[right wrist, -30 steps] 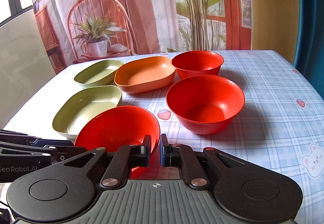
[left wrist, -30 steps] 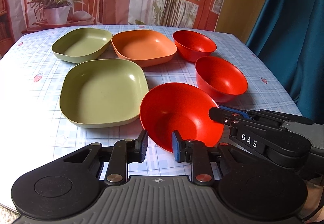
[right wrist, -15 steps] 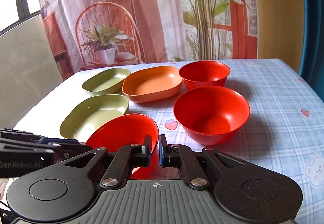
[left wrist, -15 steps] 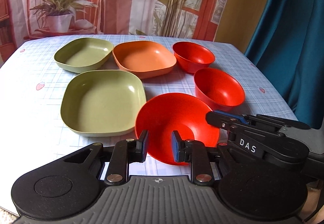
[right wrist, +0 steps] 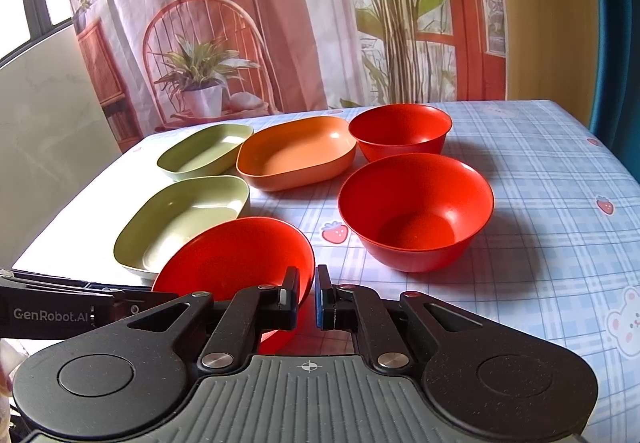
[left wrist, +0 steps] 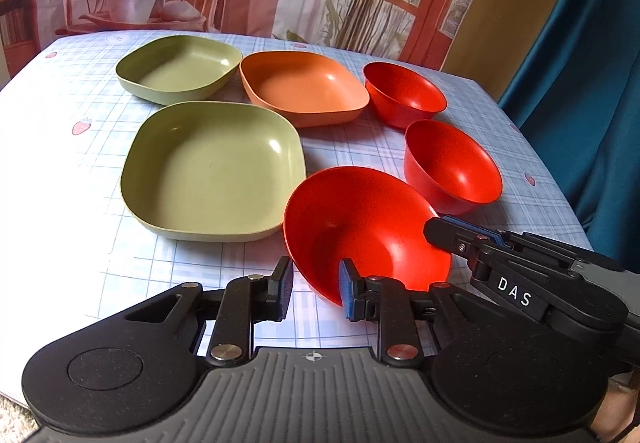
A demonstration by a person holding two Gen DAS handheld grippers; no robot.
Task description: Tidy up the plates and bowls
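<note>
The right gripper is clamped on the rim of a tilted red bowl, lifted clear of the table. The left gripper stands open, its fingers straddling the same bowl's near rim without pressing. Ahead of both sit two more red bowls, unstacked. Forward-left lie three plates, also separate. Judged progress: stacking has barely begun.

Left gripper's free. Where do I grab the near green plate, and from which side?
Pinch the near green plate on its near rim, toward the left corner, coming from the front with the open left gripper: one finger inside, one outside. Its raised thin wall suits a pinch, it looks too wide to span, and the tilted red bowl in the right gripper crowds its right corner.
</note>
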